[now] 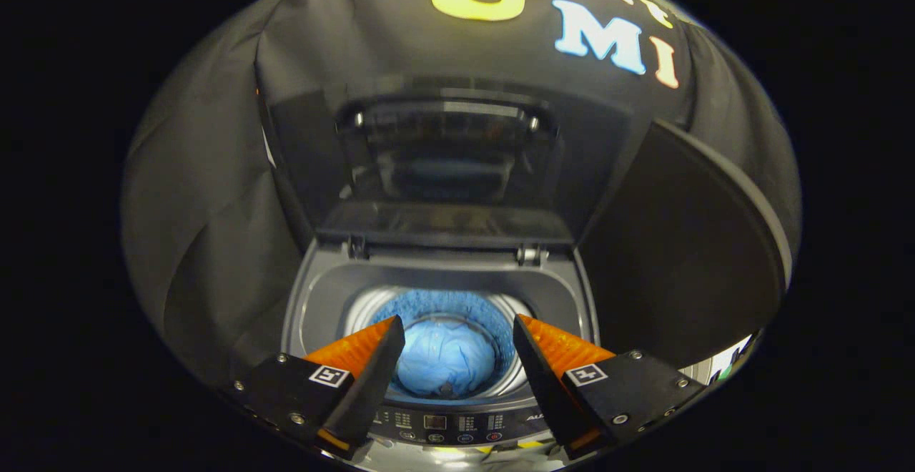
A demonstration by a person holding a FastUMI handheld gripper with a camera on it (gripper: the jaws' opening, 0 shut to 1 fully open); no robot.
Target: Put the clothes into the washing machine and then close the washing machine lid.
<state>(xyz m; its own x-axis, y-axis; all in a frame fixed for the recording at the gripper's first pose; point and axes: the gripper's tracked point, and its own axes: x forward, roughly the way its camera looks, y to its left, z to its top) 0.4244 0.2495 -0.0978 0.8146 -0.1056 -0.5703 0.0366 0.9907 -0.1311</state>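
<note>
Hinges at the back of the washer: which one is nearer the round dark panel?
The hinge behind the finger on the panel's side. The other hinge sits across the opening, towards the cloth wall. The open gripper hovers above the clothes.

Soft crumpled cloth (444,357) lies in the shiny metal drum (364,307) under a glossy lid (447,150).
</note>
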